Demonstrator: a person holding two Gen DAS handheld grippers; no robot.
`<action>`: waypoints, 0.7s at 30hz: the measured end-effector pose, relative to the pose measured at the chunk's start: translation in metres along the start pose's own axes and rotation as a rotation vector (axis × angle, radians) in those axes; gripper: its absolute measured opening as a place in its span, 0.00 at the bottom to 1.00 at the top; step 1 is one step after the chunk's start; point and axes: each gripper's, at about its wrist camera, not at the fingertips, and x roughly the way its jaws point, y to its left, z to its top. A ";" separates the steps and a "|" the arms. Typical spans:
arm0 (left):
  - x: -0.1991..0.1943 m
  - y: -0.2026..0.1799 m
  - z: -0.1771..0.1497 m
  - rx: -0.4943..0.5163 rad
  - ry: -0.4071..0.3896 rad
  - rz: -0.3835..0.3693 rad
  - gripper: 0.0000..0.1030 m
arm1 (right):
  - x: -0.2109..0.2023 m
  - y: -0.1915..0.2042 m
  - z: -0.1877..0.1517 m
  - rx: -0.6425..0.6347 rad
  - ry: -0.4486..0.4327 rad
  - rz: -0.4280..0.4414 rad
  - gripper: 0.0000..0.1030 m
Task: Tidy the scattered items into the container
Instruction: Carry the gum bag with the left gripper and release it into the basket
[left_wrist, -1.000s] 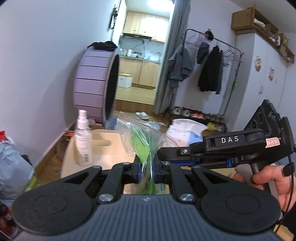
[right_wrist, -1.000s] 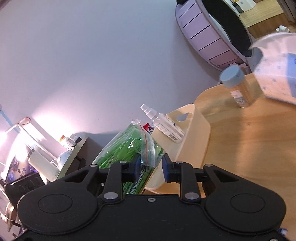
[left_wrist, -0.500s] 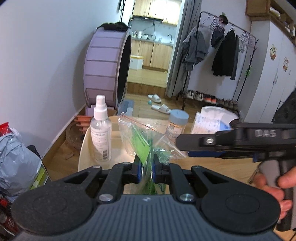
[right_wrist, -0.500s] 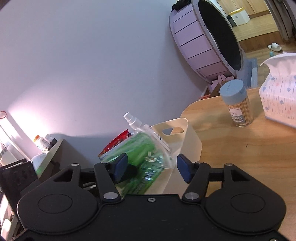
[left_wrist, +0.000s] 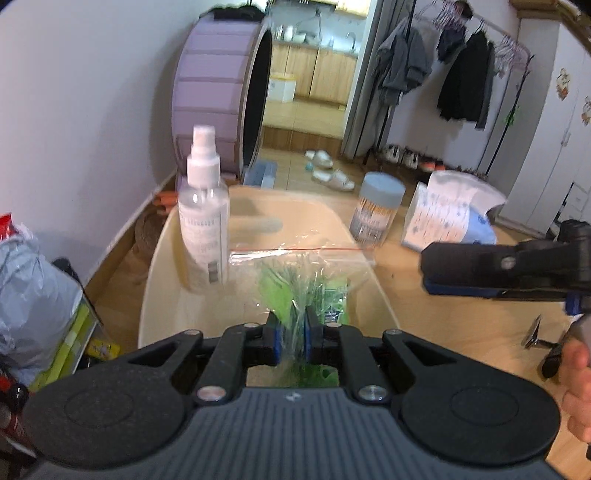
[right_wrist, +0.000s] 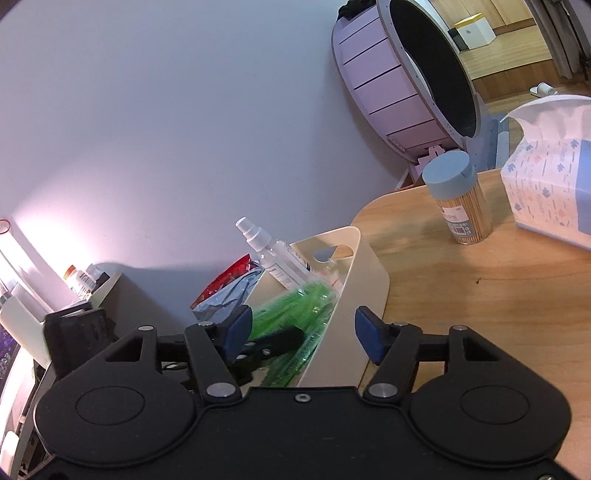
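Observation:
My left gripper (left_wrist: 293, 338) is shut on a clear zip bag of green items (left_wrist: 301, 280) and holds it down inside the cream container (left_wrist: 159, 254). The bag also shows in the right wrist view (right_wrist: 295, 314) inside the container (right_wrist: 364, 291). A clear spray bottle (left_wrist: 204, 218) stands in the container; it also shows in the right wrist view (right_wrist: 275, 254). My right gripper (right_wrist: 301, 332) is open and empty, just above the container's near rim. From the left wrist view the right gripper (left_wrist: 506, 271) hovers over the table at the right.
A toothpick jar with a blue lid (right_wrist: 458, 199) and a tissue pack (right_wrist: 550, 184) stand on the wooden table (right_wrist: 498, 295). A small metal item (left_wrist: 533, 334) lies near the hand. A purple wheel (left_wrist: 218, 92) stands by the wall. Bags (left_wrist: 33, 295) lie left of the table.
My right gripper let go of the bag, opened wide and drew back. My left gripper lowered the bag into the container.

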 end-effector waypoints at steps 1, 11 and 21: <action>0.001 0.000 0.000 0.000 0.014 0.015 0.13 | -0.001 0.000 0.000 -0.002 0.000 0.001 0.60; -0.033 0.006 0.002 0.003 -0.009 0.047 0.17 | -0.010 0.001 -0.003 -0.020 -0.007 -0.002 0.62; -0.048 0.003 0.010 -0.016 -0.038 0.016 0.21 | -0.024 0.001 -0.009 -0.032 -0.009 -0.016 0.62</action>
